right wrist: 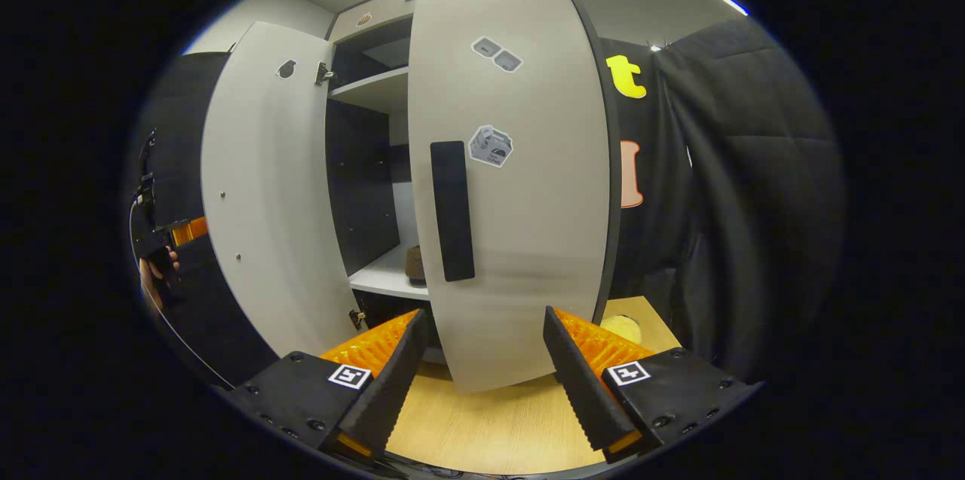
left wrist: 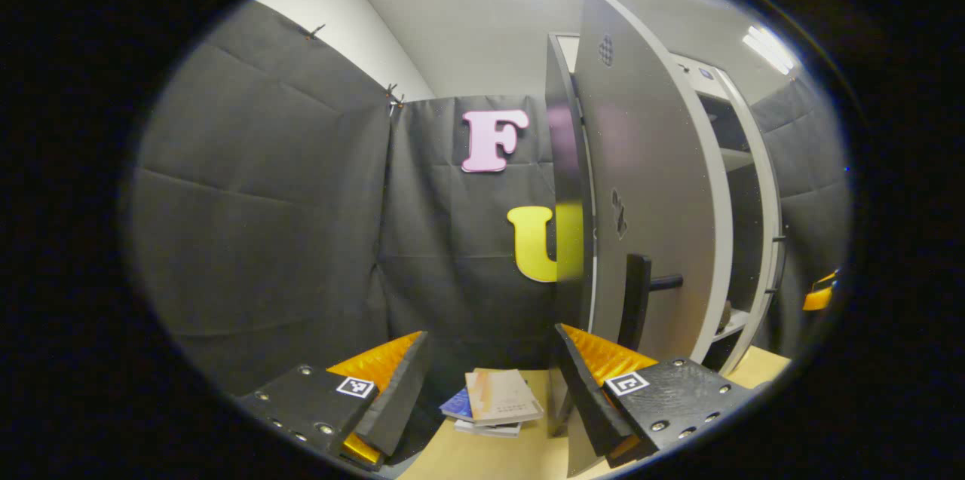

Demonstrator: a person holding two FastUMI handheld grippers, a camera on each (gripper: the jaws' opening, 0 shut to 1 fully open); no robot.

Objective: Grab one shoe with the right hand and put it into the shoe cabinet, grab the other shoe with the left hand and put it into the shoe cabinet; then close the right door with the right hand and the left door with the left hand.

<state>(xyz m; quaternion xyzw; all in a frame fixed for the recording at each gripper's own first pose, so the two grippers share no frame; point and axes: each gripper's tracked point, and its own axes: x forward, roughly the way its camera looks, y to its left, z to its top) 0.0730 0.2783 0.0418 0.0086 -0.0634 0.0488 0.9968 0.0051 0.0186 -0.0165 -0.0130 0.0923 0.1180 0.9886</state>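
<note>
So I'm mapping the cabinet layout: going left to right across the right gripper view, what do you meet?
A hand holding the other gripper at the far left → the open left door → the cabinet's interior shelf with a shoe on it → the right door with its dark handle → the booth's black cloth wall.

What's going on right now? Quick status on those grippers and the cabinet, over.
Left gripper open, empty, beside left door. Right gripper open, facing right door, handle ahead. Both doors ajar; a shoe on the shelf. Nothing blocking.
</note>
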